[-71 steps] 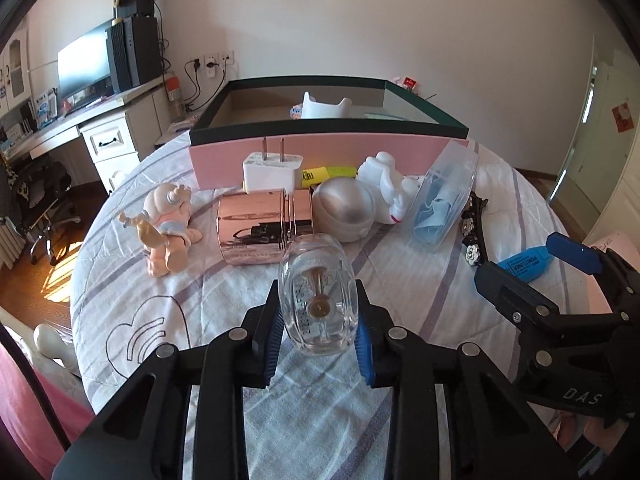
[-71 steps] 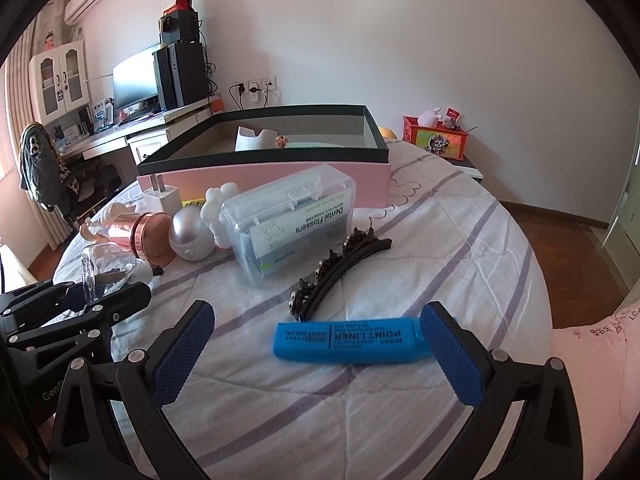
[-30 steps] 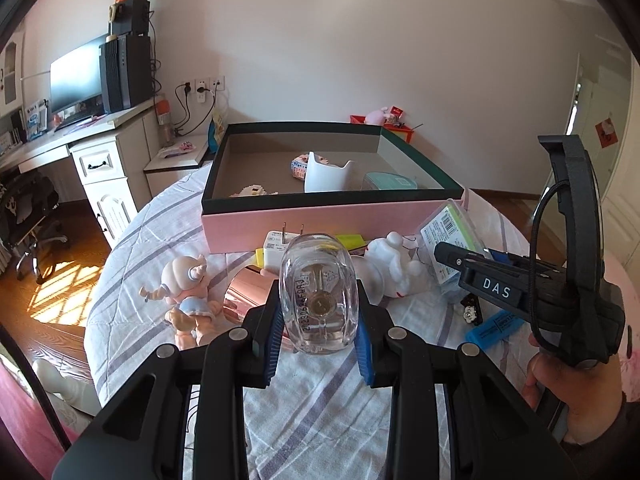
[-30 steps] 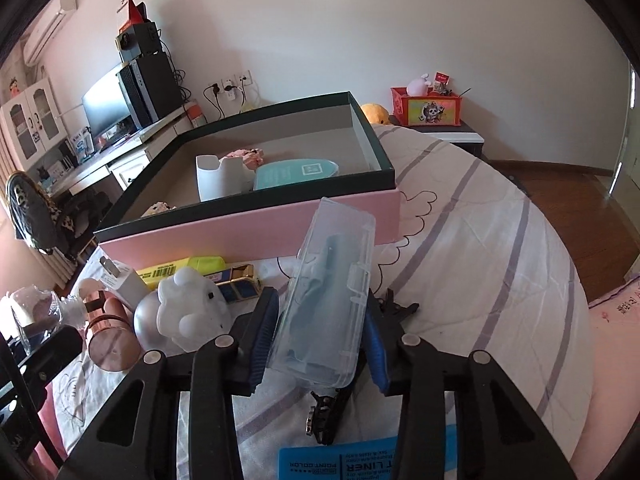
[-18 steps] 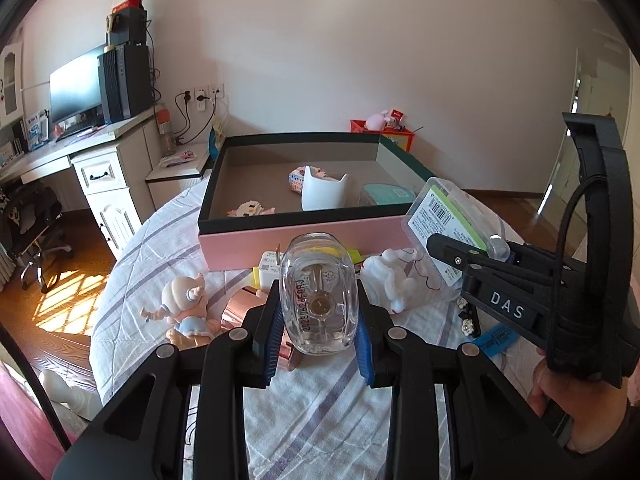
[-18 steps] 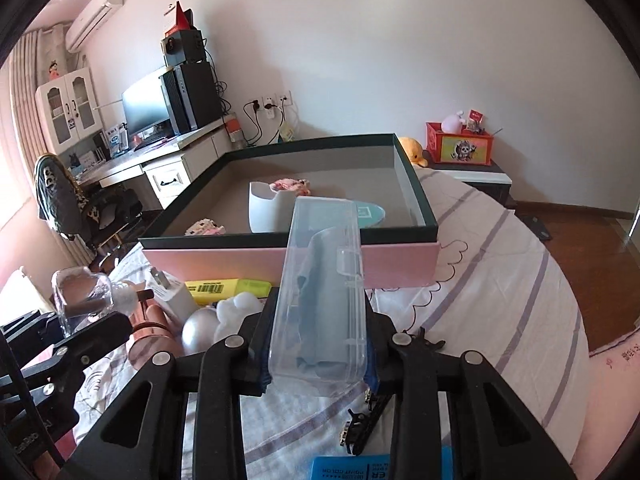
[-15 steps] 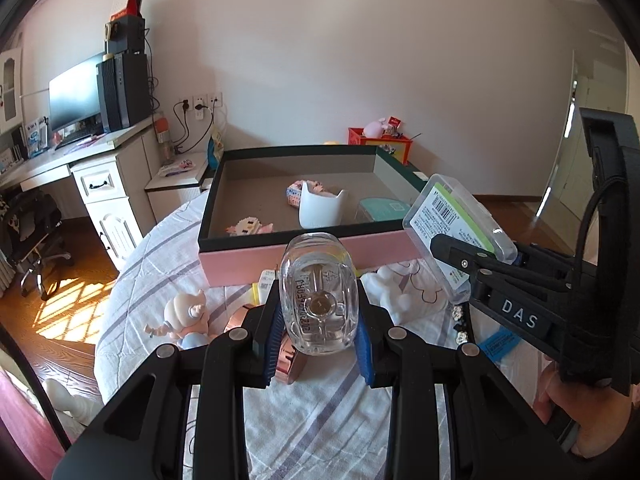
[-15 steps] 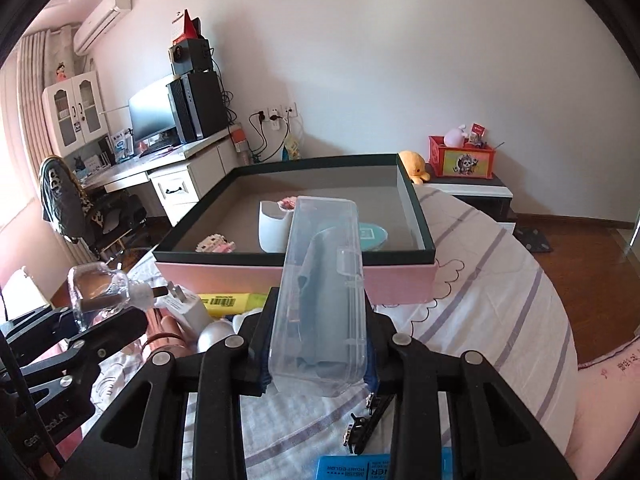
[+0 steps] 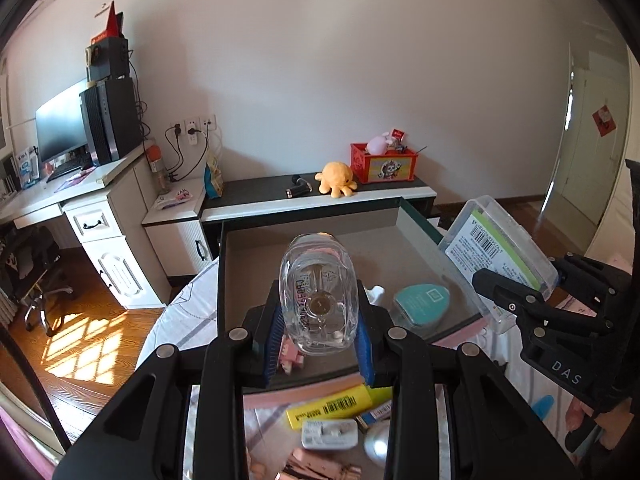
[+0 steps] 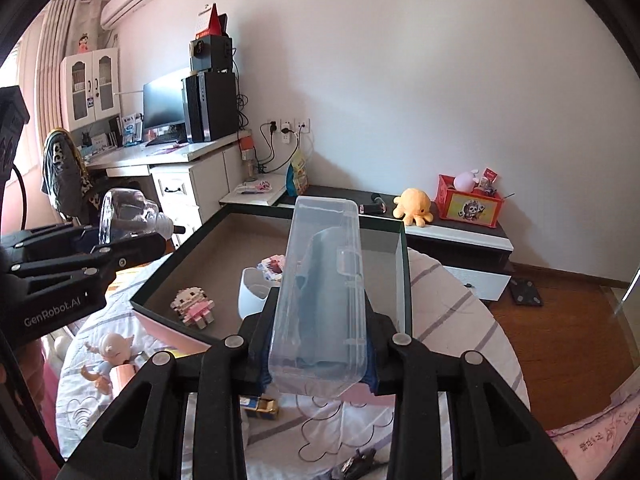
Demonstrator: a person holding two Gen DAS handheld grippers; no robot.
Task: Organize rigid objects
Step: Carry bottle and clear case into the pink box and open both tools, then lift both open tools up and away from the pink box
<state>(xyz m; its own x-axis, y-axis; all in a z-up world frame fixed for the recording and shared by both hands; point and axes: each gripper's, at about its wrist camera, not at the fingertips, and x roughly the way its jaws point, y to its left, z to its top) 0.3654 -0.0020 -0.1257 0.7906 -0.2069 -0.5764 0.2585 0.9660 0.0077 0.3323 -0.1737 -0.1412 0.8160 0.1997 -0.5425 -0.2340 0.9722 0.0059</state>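
My left gripper [image 9: 320, 336] is shut on a clear glass bottle [image 9: 319, 292], whose base faces the camera. It hangs over the near part of the pink box with a dark green rim [image 9: 219, 280]. My right gripper [image 10: 318, 360] is shut on a clear plastic case [image 10: 324, 280] with blue contents, held lengthwise above the box's [image 10: 404, 280] near right side. Each view shows the other tool: the case [image 9: 496, 248] at right, the bottle [image 10: 124, 216] and left gripper [image 10: 132, 240] at left. The box holds a white cup [image 10: 252, 296], a teal oval case [image 9: 422, 306] and a pink block figure [image 10: 194, 306].
On the striped cloth in front of the box lie a yellow pack [image 9: 340, 404], a white charger [image 9: 328, 434], a silver ball [image 9: 378, 444], a doll [image 10: 106, 360] and black hair clips [image 10: 356, 462]. A low cabinet [image 9: 320, 200] and a desk [image 10: 168, 160] stand behind the table.
Both grippers have risen and moved forward over the box with their loads. The right one lifted the plastic case off the table and rolled it level.
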